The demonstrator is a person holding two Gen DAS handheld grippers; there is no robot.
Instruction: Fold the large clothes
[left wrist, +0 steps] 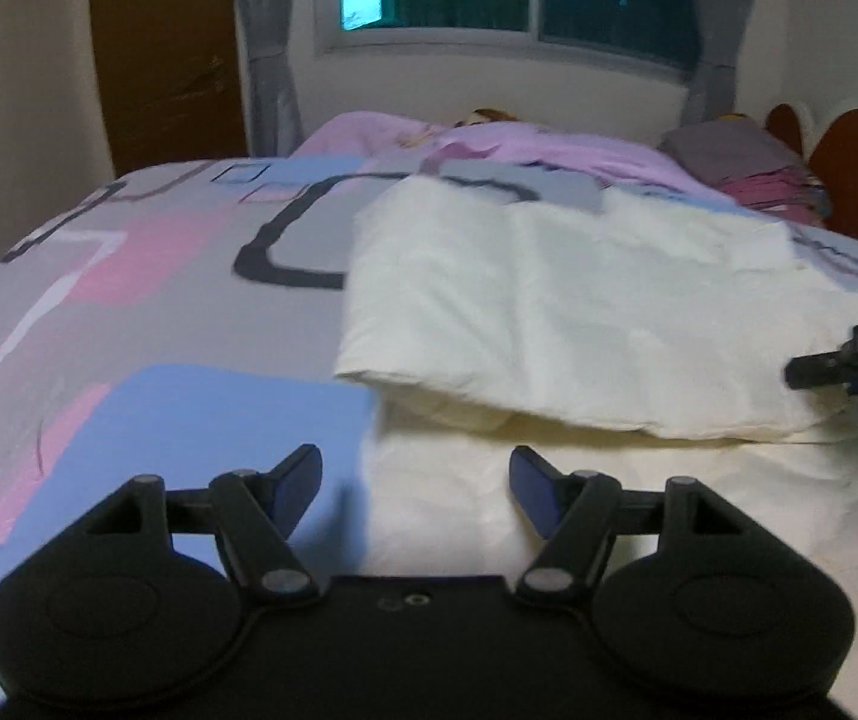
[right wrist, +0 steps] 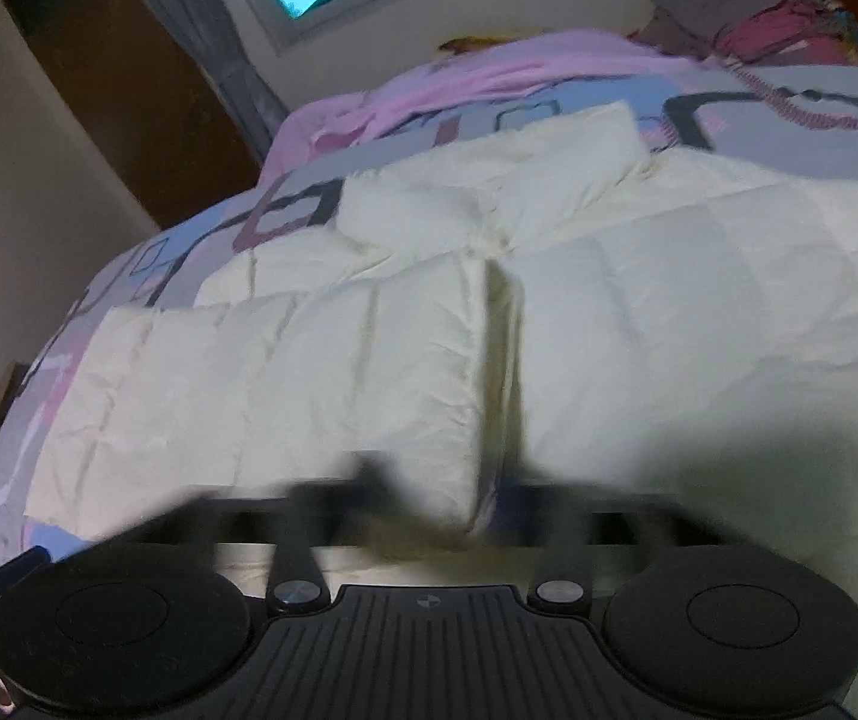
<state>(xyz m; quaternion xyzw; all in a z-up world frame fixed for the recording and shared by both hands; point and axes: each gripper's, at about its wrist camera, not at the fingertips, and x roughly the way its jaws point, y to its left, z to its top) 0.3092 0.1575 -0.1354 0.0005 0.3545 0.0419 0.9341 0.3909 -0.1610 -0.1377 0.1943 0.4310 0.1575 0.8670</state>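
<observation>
Puffy cream coat [right wrist: 309,372], spread flat on the patterned bed cover [left wrist: 129,312], with one part folded over on top. Right gripper [right wrist: 447,480] down low at the near hem, by the front opening. Too smeared to tell if pinching cloth or just close around it. Left gripper [left wrist: 414,462] wide apart, holding nothing, hanging over the coat's side edge, right at the cream-and-blue border. Could go wrong: pinching only the top layer, then slipping out on the lift. Could also grab bed cover along with coat and drag both. Puffy, so likely to spring back open.
</observation>
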